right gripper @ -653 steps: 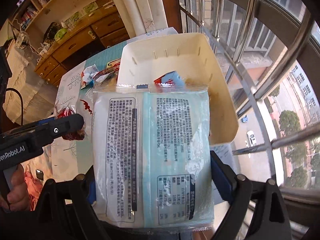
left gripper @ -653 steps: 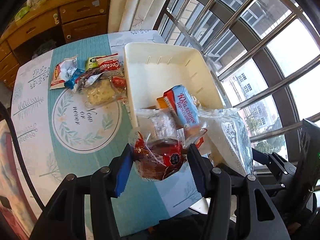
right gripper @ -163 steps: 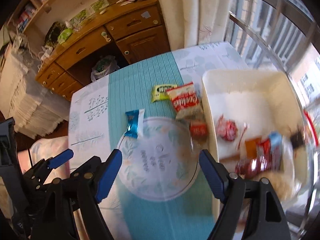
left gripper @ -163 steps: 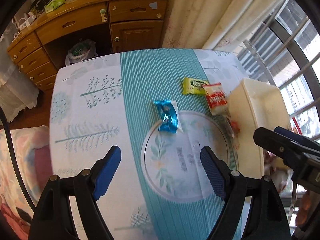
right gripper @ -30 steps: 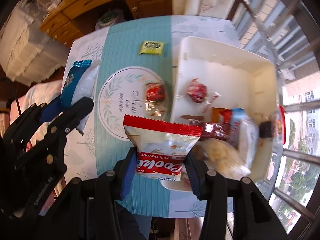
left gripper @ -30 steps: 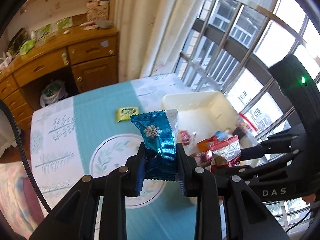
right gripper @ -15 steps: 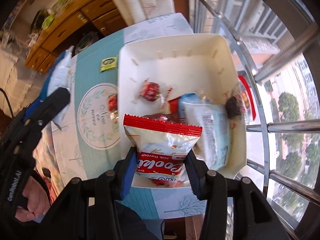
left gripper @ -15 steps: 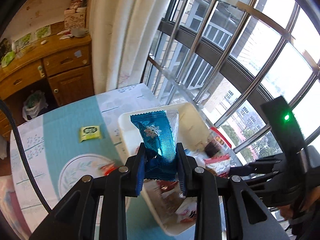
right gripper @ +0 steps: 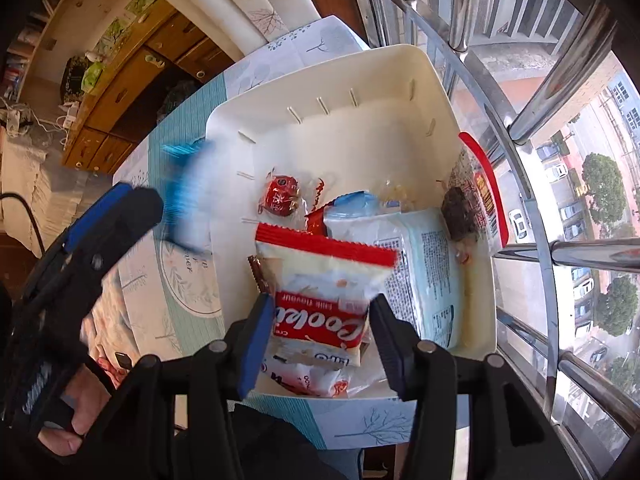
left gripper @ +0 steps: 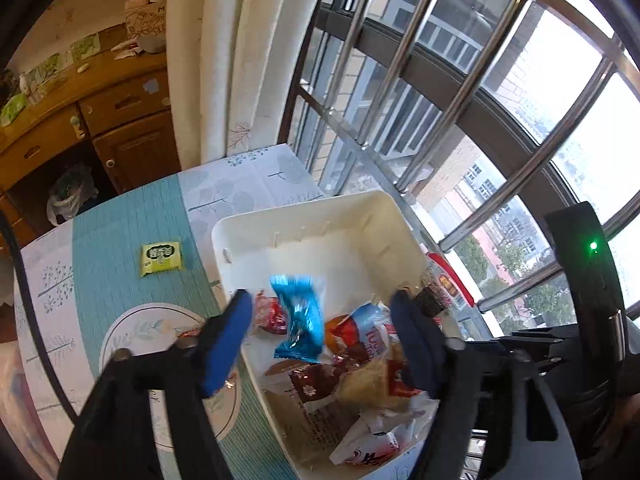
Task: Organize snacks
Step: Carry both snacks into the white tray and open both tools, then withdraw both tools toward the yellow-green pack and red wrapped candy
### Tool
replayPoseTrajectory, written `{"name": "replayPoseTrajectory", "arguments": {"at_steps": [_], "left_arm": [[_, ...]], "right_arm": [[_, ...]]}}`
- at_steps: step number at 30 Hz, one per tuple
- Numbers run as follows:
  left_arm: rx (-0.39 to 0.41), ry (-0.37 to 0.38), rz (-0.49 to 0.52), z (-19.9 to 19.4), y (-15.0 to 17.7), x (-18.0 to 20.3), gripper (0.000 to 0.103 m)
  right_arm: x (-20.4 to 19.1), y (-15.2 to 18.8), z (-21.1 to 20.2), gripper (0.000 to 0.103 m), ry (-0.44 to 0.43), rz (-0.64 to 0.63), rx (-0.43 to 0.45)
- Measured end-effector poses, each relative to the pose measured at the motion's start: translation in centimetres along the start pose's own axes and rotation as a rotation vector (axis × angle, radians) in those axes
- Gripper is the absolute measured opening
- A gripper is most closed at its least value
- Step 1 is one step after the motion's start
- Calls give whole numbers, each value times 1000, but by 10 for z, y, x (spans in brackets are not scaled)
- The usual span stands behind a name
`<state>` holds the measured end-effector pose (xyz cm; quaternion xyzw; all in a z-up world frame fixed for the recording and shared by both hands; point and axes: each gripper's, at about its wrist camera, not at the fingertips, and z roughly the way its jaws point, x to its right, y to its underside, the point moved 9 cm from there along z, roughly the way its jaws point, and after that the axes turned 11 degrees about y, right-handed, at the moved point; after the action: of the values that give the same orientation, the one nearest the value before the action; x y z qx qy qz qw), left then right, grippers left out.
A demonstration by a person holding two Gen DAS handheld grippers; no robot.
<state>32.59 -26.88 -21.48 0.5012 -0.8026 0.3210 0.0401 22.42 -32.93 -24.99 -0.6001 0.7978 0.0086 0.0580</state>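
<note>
A white bin [left gripper: 384, 216] [right gripper: 432, 92] holds several snack packs. My left gripper [left gripper: 320, 340] is open above the bin. The blue foil pack [left gripper: 298, 316] is blurred between its fingers, falling free; it also shows as a blue blur at the bin's left rim in the right wrist view [right gripper: 188, 196]. My right gripper [right gripper: 320, 316] has its jaws parted over the bin. The red-and-white cookie pack [right gripper: 320, 280] lies between its fingers, apart from both pads. A green-yellow pack [left gripper: 160, 256] lies on the teal tablecloth [left gripper: 108, 240].
A red-wrapped snack [left gripper: 188, 334] lies on the cloth beside the bin's left wall. The bin sits at the table edge next to window bars [left gripper: 460, 92]. A wooden cabinet [left gripper: 80, 132] and a curtain [left gripper: 228, 56] stand beyond the table.
Both grippers have opened over the bin. The blue pack has left the left gripper and is dropping. The cookie pack is loose between the right fingers.
</note>
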Motion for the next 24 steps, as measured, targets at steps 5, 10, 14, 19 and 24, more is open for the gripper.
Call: {"name": "replayPoseTrajectory", "arguments": {"at_steps": [5,10,14,19,24], "left_arm": [[-25,-43,-38,-3,1,-20,78],[-43,-37,-86,-16,6,-45,81],[-60,-2,-121,-29,14,-66,81],[-96,25,-103,-55,31,-92,82],[-130,46,-81,-82,51,-118,83]], "right_arm": [[-2,-5,0,66,-17,30,20],[-10,-7,-1,66,-20,78,64],[-20,-5,-2,68,2,121,100],[-31,7,-4,75,44,206,133],[-48,30,-5,76,76,312,149]]}}
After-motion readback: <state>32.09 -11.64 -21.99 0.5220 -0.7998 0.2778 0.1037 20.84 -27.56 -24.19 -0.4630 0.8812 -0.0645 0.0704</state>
